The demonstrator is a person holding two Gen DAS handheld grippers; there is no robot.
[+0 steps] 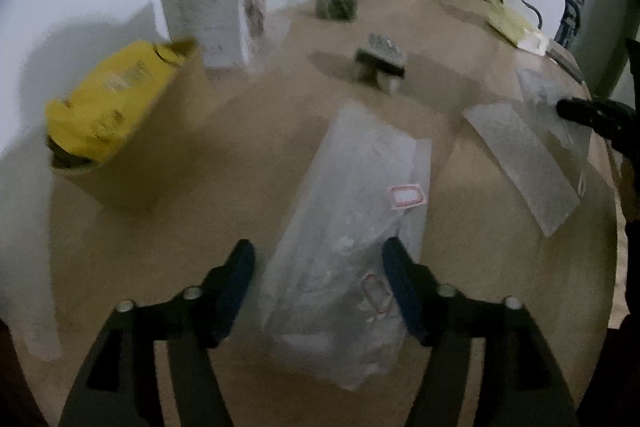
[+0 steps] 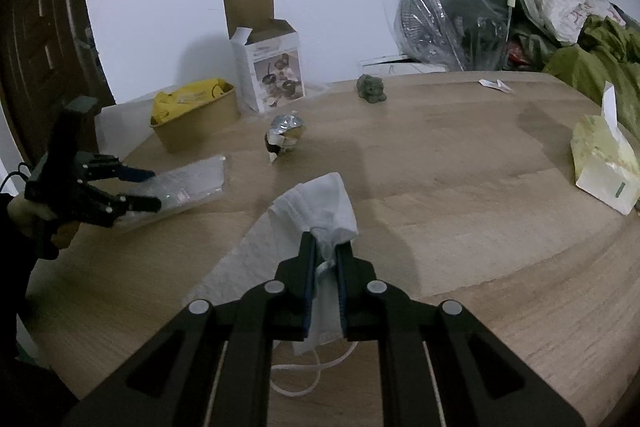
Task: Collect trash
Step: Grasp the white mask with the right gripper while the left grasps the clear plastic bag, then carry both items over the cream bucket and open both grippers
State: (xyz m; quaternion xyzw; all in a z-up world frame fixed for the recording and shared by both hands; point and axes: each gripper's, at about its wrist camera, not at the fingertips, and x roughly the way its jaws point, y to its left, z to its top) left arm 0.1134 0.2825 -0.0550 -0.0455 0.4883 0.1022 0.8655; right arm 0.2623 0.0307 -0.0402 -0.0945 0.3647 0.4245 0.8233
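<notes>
My left gripper [image 1: 318,251] is open, its fingers on either side of a clear plastic bag [image 1: 352,227] with red-bordered labels lying flat on the wooden table [image 1: 200,227]. It also shows in the right wrist view [image 2: 150,189] over the same bag [image 2: 192,179]. My right gripper [image 2: 326,243] is shut on a white face mask [image 2: 320,207], held above the table; its ear loop [image 2: 296,379] hangs below. A brown paper bowl [image 1: 132,163] holds a yellow wrapper [image 1: 108,99]. A crumpled foil wrapper [image 2: 285,135] lies mid-table.
An opened white carton [image 2: 272,67] stands by the wall. A clear plastic sheet [image 1: 520,159] lies at the right. A small green lump [image 2: 370,87], a tissue pack [image 2: 604,167], a plastic-wrapped fan [image 2: 452,19] and green cloth [image 2: 592,63] sit farther back.
</notes>
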